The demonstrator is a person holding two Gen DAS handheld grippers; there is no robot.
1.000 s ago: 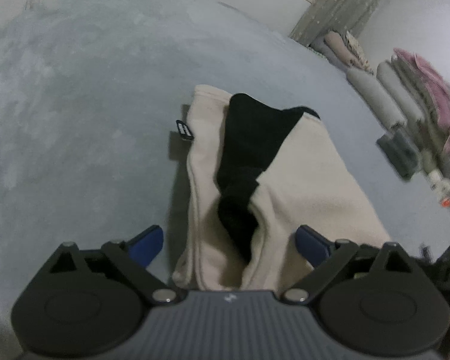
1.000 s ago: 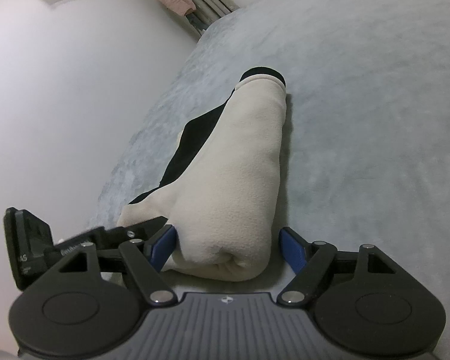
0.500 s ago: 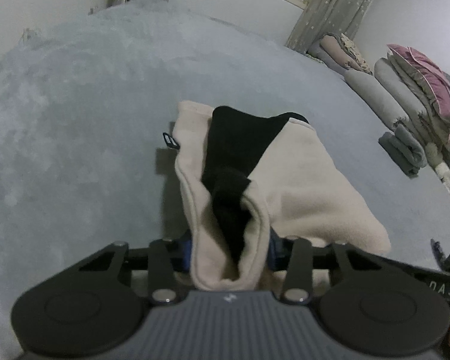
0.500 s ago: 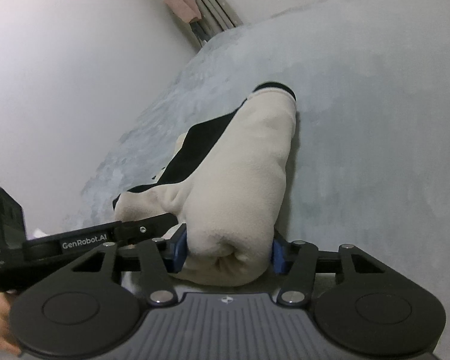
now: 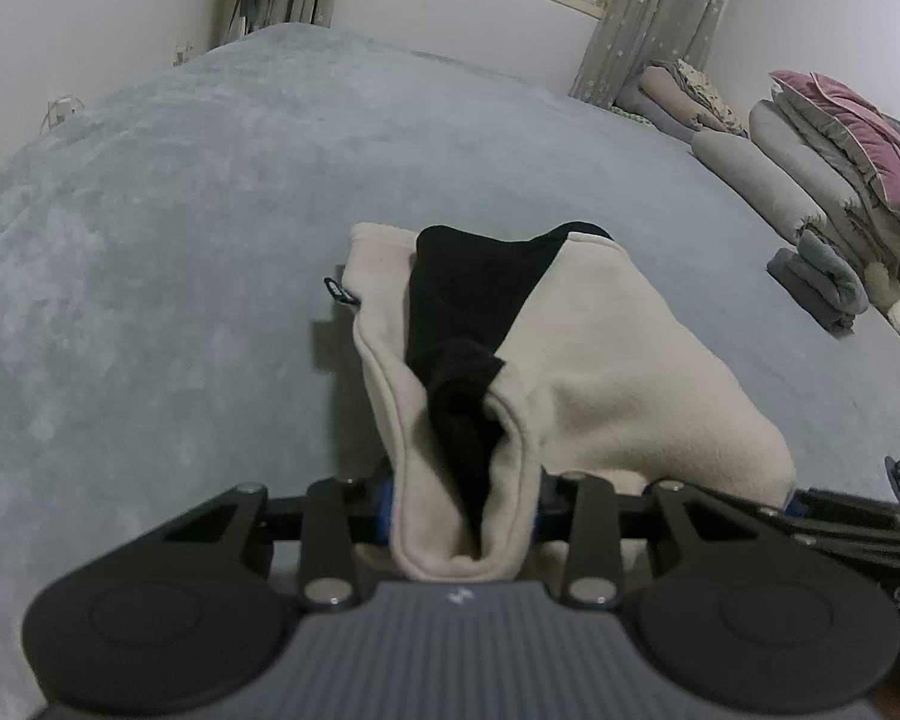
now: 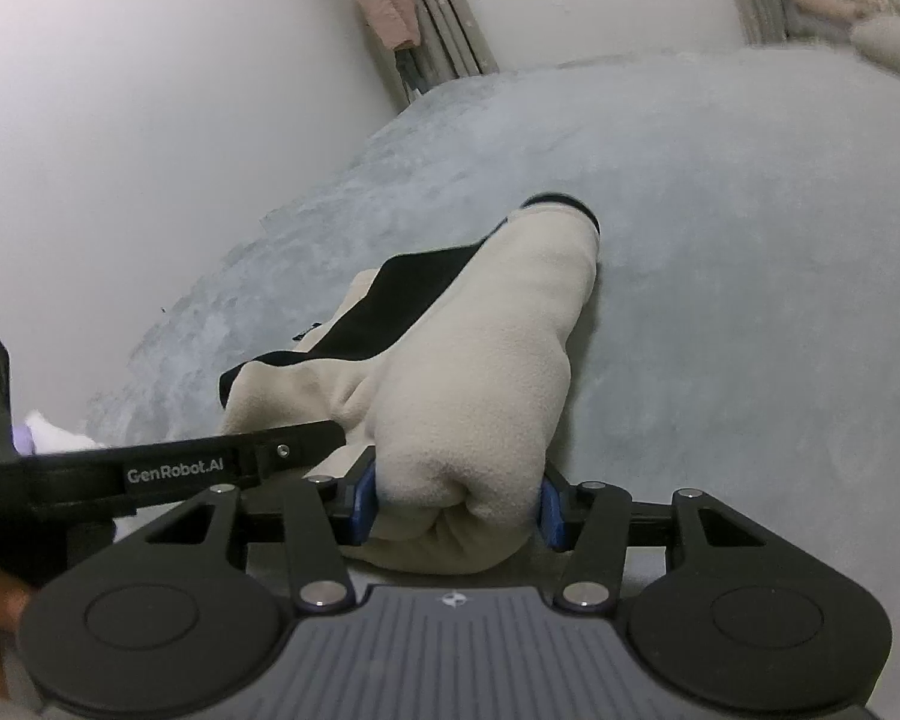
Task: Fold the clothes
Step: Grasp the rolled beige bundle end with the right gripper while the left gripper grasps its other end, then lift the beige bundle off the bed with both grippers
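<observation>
1. The near end of the garment [image 5: 600,372] is pinched between the two fingers of the left gripper [image 5: 462,507]; the jaws are drawn in tight on a bunched cream edge with black cloth inside it.
2. In the right wrist view, the rolled, thick end of the same garment [image 6: 486,372] is squeezed between the blue pads [image 6: 363,495] of the right gripper [image 6: 459,501], which is clenched on it from both sides.
3. The left gripper is also seen in the right wrist view as a black bar marked "GenRobot.AI", just beside the right gripper and touching the cloth.
4. The garment is stretched away from both grippers across the grey bedcover [image 5: 180,240], with its far end resting on the cover and its near end held up in the fingers.
5. The garment is seen to be cream fleece with a black panel [image 5: 480,276] running down its middle; a small dark tag [image 5: 337,291] sticks out from its left edge.
6. In the right wrist view, a dark-trimmed opening [image 6: 561,204] is shown at the far end of the roll.
7. No container is shown; folded bedding [image 5: 810,144] and a small folded grey cloth [image 5: 822,282] are stacked along the far right edge of the bed, well apart from the garment.
</observation>
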